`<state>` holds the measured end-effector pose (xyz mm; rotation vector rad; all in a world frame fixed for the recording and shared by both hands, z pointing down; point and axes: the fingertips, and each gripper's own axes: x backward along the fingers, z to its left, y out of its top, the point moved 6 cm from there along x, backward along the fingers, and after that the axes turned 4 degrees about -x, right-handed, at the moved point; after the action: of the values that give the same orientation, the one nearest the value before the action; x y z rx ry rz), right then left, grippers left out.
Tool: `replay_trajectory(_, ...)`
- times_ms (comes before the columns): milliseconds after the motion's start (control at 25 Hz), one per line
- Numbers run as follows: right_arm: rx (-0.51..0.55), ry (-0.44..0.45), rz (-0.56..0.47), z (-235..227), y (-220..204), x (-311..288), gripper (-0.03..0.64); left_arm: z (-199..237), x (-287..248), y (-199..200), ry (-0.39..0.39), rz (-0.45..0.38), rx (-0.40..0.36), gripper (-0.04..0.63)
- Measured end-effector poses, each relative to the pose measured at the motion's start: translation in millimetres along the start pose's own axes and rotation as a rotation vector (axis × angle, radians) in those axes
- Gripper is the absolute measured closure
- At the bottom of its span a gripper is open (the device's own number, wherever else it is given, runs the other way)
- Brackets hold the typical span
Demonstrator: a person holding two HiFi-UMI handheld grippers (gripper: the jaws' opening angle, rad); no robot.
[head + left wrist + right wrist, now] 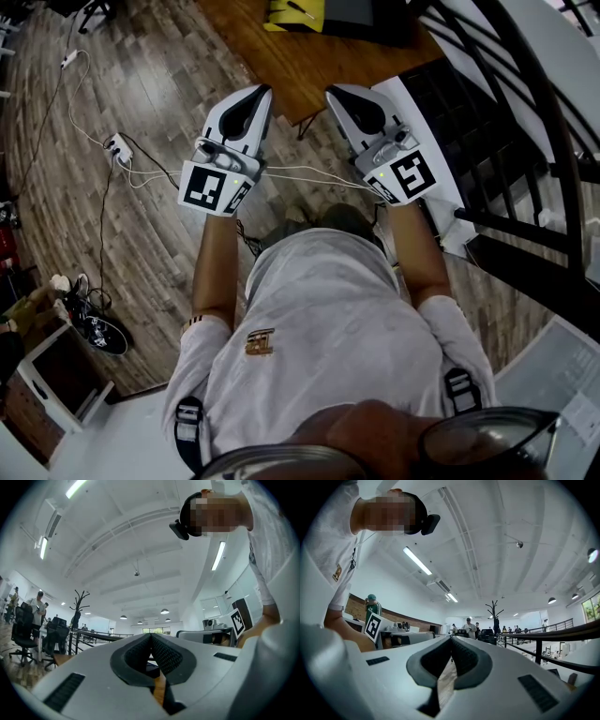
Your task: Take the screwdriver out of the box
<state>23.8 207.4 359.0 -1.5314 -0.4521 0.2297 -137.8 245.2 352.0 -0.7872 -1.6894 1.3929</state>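
In the head view my left gripper (262, 90) and right gripper (332, 92) are held side by side at chest height, both aimed at a wooden table (300, 66) ahead. A yellow object (296, 13) lies at the table's far edge; I cannot make out a box or a screwdriver for certain. In the left gripper view the left gripper (151, 635) has its dark pads together with nothing between them. The right gripper (451, 638) in its own view is also closed and holds nothing. Both of these views look up at the ceiling and the person.
A black stair railing (525, 141) runs close on the right. A power strip (119, 147) with white cables lies on the wooden floor to the left, and shoes (101, 330) sit nearer by. People and office chairs stand far off in the hall.
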Motion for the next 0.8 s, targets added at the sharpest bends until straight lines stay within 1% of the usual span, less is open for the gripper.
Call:
replay_trajectory(280, 0.004, -0.027, 0.005, 13.5, -3.6, -19.1, 0.584, 24.8, 16.5, 0.5, -0.014, -0.004, -0.002, 0.577)
replay_trajectory(400, 0.007, -0.034, 0.01, 18.0, -4.3, -18.9, 0.584, 27.3, 19.7, 0.1, -0.018, -0.005, 0.002, 0.577)
replay_trajectory(800, 0.007, -0.047, 0.004, 4.2, -7.7, -18.8, 0.584, 31.4, 6.5, -2.6, -0.034, -0.009, -0.009, 0.577)
